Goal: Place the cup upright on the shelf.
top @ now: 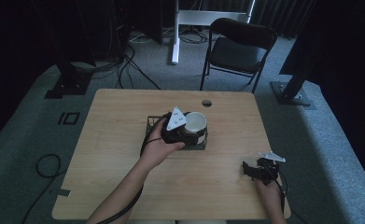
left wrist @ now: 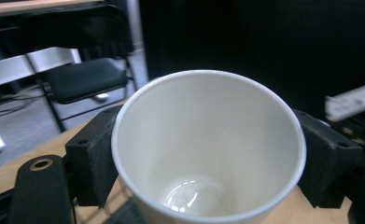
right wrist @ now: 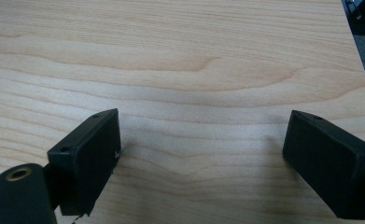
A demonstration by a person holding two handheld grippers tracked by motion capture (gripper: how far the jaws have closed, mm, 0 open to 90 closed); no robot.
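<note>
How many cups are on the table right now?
1. A white cup sits at the middle of the table, on a dark wire rack, between the left gripper's jaws. No others are visible.

White paper cup [left wrist: 208, 149], empty, upright, glossy inside, over a black wire rack [top: 153, 125] mid-table, between jaws

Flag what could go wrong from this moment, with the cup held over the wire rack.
1. The left gripper jaws squeeze the thin white cup just below its rim; pressing harder could deform it.
2. The cup sits over the black wire rack; lowering it could snag its base.
3. The right gripper rests open near the table edge and could slip off.
</note>
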